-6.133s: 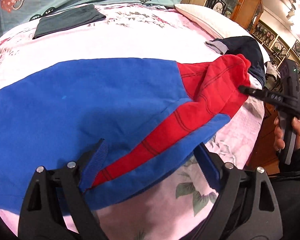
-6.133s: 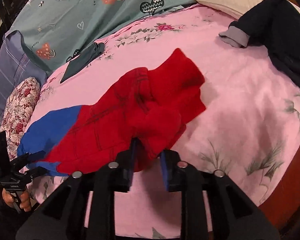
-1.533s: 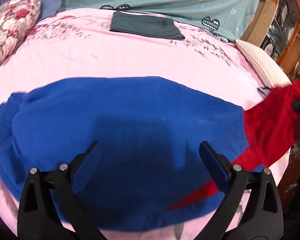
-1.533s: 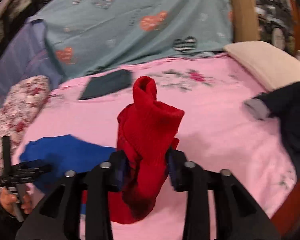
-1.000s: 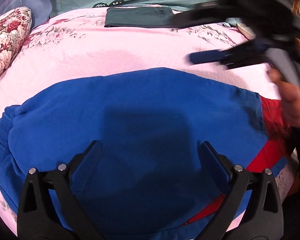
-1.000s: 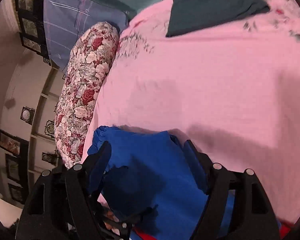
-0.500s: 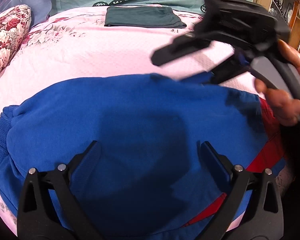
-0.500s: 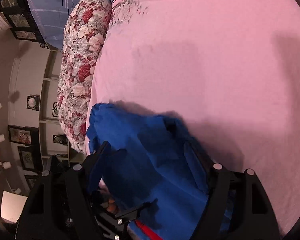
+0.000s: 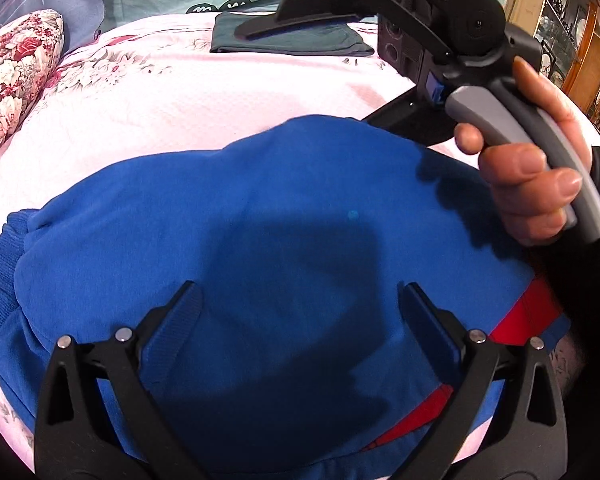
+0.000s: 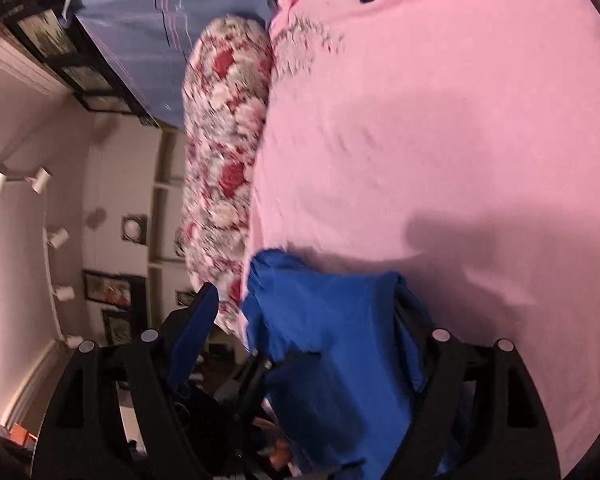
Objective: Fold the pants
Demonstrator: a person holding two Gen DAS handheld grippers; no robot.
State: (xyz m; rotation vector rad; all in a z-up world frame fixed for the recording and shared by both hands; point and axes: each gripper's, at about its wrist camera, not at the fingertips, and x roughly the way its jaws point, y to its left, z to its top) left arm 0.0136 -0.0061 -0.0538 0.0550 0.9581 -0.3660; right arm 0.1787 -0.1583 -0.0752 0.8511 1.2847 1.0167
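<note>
A: Pants (image 9: 260, 220), blue side up, lie flat across the near part of the pink bed (image 9: 180, 100), red panels peeking out at the near right. I'd judge they are spread so the next fold lands square.

B: And the left gripper (image 9: 298, 312)?

A: Poised above the cloth with jaws wide apart, nothing pinched; blue fabric lies beneath and between them.

B: The right gripper (image 10: 312, 320)?

A: Rolled sideways over the far edge, jaws likewise spread. Cloth shows between them, but I see no pad pressing. The right hand (image 9: 532, 184) holds its handle.
</note>
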